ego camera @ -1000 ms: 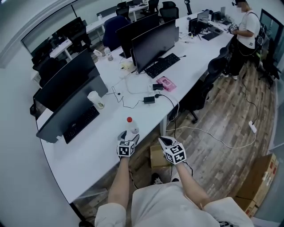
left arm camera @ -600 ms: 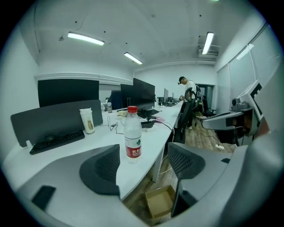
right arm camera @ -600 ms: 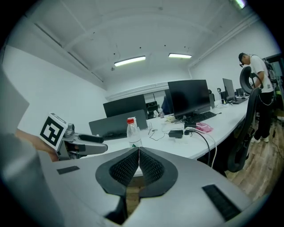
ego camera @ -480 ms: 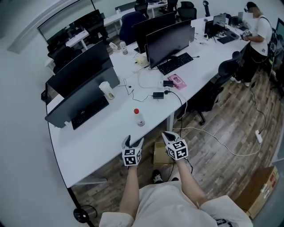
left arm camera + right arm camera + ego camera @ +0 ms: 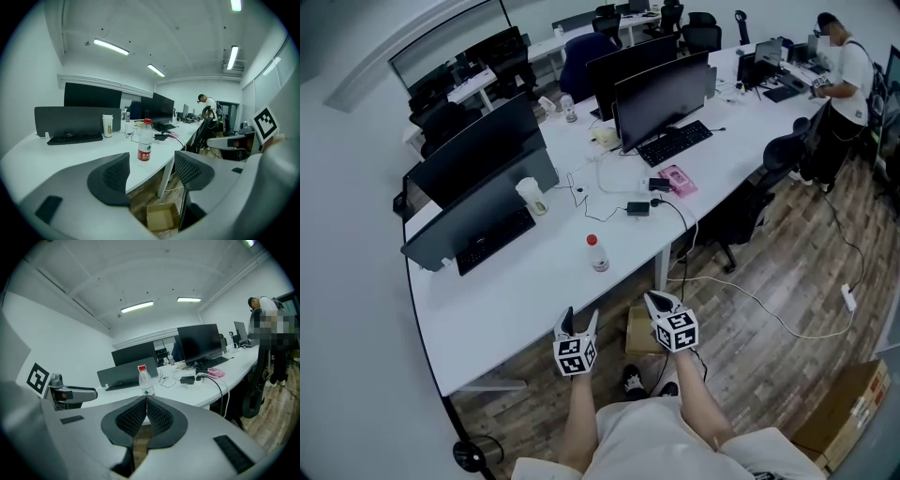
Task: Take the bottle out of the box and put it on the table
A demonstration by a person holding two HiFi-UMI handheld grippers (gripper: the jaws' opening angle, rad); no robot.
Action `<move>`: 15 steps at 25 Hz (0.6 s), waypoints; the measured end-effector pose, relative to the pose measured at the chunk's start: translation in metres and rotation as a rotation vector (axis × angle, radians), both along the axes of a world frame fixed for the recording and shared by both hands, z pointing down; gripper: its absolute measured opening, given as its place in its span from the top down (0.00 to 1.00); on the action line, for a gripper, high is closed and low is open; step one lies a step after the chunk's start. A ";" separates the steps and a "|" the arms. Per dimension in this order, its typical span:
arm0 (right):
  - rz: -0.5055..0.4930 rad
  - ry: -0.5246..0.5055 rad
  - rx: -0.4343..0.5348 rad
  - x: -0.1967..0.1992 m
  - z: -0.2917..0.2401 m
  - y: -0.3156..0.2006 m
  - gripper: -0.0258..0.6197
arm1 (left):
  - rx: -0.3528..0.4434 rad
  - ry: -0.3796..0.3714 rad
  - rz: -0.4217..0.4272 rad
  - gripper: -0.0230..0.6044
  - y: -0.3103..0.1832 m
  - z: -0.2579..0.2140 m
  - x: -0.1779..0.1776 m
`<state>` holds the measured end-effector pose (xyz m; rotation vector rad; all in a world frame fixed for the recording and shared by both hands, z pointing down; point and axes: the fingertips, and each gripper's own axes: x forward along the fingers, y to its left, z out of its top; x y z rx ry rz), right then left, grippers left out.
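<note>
One bottle stands upright on the white desk, its long axis vertical, red cap pointing at the ceiling and base flat on the top, close to the desk's near edge and clear of everything else on it. One open cardboard box sits on the wooden floor below that edge, mouth up, and I see it between my two hands from the head view. Two tongs are in play and both hang off the desk, short of the bottle. My left tongs are spread and closing at this moment, with nothing between the jaws; in the left gripper view the bottle shows through the gap, well beyond the tips, and the box lies low between them. My right tongs are pressed together, pad against pad, pinching nothing; in the right gripper view the bottle rises just above the closed tips, farther back. Along this desk I count four dark monitors in two pairs, two keyboards, one paper cup and one pink item beside a run of cables. One person stands at the far right end of the desk.
</note>
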<state>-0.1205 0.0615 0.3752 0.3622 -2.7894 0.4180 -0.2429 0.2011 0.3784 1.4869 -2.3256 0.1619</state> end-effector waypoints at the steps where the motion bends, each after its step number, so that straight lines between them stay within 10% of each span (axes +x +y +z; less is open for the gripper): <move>1: -0.005 -0.004 0.000 0.000 -0.002 0.001 0.90 | 0.010 -0.001 0.003 0.47 -0.001 -0.003 0.001; 15: -0.050 0.012 0.025 -0.006 -0.006 0.015 0.90 | 0.027 -0.005 0.029 0.74 0.000 -0.005 0.016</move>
